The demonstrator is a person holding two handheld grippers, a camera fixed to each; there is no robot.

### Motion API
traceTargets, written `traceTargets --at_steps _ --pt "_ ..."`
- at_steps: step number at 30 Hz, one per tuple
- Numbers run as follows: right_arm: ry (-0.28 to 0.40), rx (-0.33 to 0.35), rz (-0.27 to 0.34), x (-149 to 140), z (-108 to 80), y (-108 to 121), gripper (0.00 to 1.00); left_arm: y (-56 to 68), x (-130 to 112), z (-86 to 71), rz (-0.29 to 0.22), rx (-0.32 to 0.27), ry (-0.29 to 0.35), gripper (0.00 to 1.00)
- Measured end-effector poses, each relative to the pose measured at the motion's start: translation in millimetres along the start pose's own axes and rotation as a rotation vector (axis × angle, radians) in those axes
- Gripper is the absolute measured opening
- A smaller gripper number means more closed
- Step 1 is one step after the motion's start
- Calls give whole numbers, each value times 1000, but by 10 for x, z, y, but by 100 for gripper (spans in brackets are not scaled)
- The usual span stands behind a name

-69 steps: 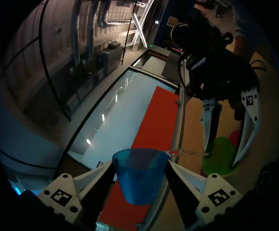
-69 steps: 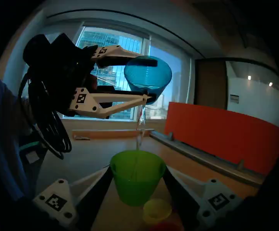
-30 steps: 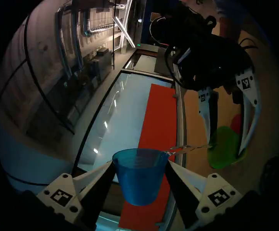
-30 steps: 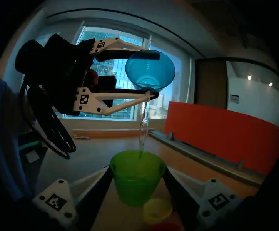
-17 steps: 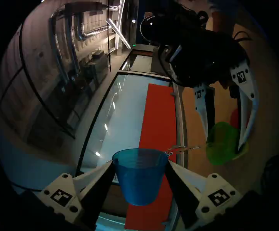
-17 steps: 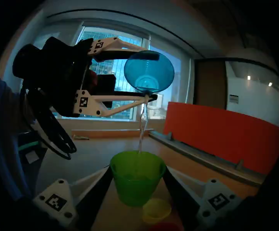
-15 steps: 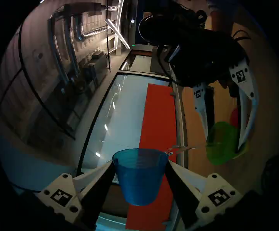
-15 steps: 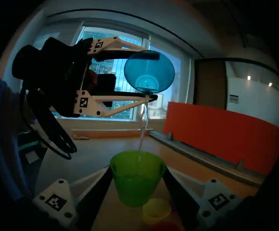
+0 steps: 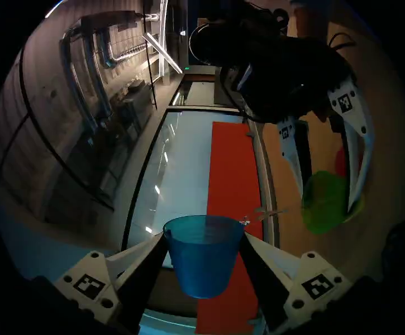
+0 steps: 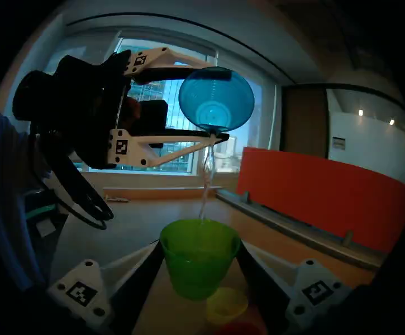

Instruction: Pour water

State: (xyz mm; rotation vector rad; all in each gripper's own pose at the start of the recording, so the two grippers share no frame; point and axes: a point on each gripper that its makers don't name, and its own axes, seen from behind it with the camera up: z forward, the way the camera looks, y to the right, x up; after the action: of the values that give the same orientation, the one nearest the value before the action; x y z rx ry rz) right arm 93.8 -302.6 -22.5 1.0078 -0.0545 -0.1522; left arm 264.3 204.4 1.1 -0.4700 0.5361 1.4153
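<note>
Wooden table (image 10: 129, 223): left gripper (image 9: 202, 237) clamps blue plastic cup (image 9: 203, 265), tipped so water (image 10: 205, 184) lands in green plastic cup (image 10: 198, 271) clamped by right gripper (image 10: 199, 247).

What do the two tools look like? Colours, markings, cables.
Both alike. The left tool has white tapered fingers with dark inner faces, a black-and-white square tag on each, a bulky black body and looped black cables. The right tool matches. A blue sleeve shows behind the left one.
</note>
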Motion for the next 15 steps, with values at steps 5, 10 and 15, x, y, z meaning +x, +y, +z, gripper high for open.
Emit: traceTargets --at_steps 5,10,15 --pt "1 -2 0 5 -7 7 92 -17 26 3 26 1 4 86" --pt "0 -4 0 0 -15 16 92 -39 46 3 57 5 7 86" --pt "1 -5 1 0 -17 18 92 -71 66 1 92 11 9 86"
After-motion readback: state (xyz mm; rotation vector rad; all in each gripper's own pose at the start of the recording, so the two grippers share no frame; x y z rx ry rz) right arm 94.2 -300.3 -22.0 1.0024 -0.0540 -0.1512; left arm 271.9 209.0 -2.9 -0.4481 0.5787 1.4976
